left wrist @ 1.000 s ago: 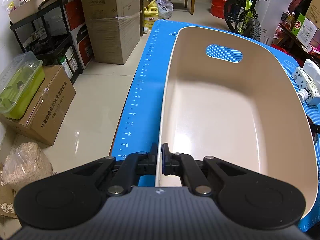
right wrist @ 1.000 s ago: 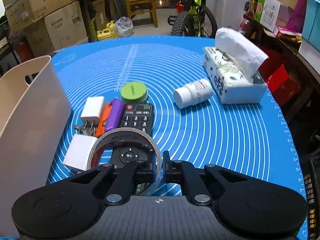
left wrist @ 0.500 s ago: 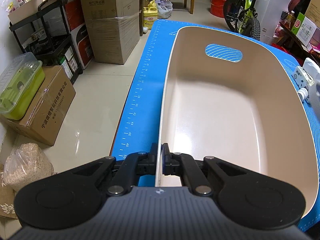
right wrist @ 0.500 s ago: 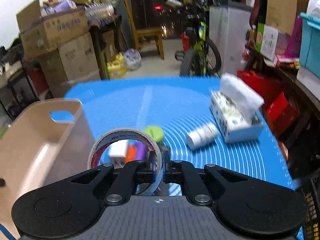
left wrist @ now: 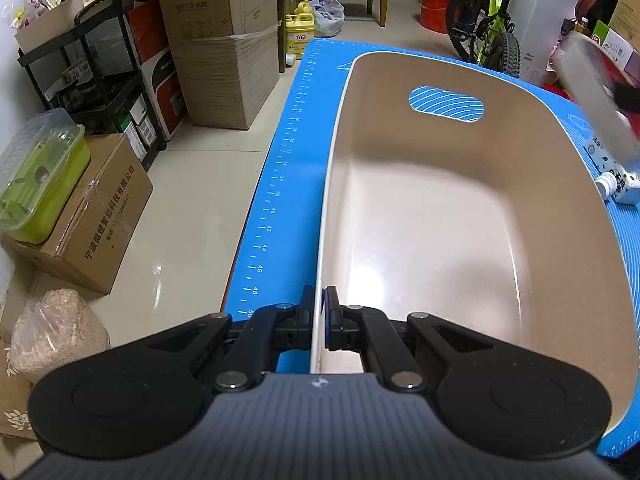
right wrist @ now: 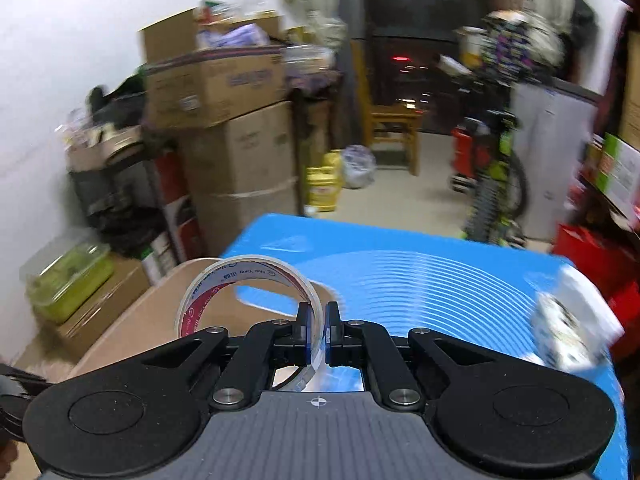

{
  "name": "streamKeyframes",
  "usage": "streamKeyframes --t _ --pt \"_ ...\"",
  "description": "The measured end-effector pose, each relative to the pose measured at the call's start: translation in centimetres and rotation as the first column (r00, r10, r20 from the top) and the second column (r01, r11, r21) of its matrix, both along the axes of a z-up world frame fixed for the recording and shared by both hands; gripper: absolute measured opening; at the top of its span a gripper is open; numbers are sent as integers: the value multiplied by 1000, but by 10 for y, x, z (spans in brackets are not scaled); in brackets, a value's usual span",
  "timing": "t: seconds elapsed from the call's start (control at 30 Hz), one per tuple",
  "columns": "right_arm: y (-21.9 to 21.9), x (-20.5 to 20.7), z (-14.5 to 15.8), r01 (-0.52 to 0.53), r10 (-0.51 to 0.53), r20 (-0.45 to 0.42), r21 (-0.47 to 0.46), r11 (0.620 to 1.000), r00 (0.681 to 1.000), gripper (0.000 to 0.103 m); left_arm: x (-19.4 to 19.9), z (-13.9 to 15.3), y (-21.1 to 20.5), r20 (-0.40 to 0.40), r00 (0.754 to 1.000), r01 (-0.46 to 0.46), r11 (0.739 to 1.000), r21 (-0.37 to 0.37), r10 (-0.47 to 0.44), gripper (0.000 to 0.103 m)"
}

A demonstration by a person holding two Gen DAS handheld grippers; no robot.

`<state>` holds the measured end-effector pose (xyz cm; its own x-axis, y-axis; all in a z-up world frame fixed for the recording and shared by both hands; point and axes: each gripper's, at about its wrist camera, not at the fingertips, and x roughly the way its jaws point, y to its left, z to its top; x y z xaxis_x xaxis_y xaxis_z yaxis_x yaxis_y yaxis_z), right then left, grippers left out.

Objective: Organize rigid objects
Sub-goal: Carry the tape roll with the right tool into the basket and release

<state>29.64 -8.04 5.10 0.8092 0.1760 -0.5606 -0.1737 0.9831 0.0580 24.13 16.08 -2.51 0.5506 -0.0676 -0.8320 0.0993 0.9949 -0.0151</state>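
Observation:
A beige plastic bin [left wrist: 460, 216] with a handle cut-out stands on the blue mat [left wrist: 280, 184]; its inside is bare. My left gripper [left wrist: 319, 316] is shut on the bin's near rim. My right gripper [right wrist: 318, 330] is shut on the wall of a clear tape roll [right wrist: 244, 292] and holds it in the air above the bin's far end [right wrist: 160, 312]. The tape roll shows blurred at the upper right of the left wrist view [left wrist: 600, 96].
A white pill bottle [left wrist: 614, 186] and a tissue pack [right wrist: 568, 320] lie on the mat right of the bin. Cardboard boxes [left wrist: 224, 40], a black shelf [left wrist: 88, 76] and a bicycle [left wrist: 488, 36] stand on the floor beyond.
My right gripper has lifted the tape roll off the pile of small objects and carried it up and left over the bin. The left gripper has stayed on the bin's rim.

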Motion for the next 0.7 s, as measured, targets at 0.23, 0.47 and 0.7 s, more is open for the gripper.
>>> streamKeyframes --t 0.23,0.47,0.7 --pt "76 18 -9 -141 134 -79 -102 985 988 17 1 0 1 0 1000 4 1000 6 -4 6" --pt "109 33 -44 -205 160 -251 -162 965 955 17 2 0 0 -3 1000 3 1000 9 -3 5" --pt "116 41 -75 -235 141 -396 -201 951 907 17 1 -1 -2 -3 1000 3 1000 14 -3 6"
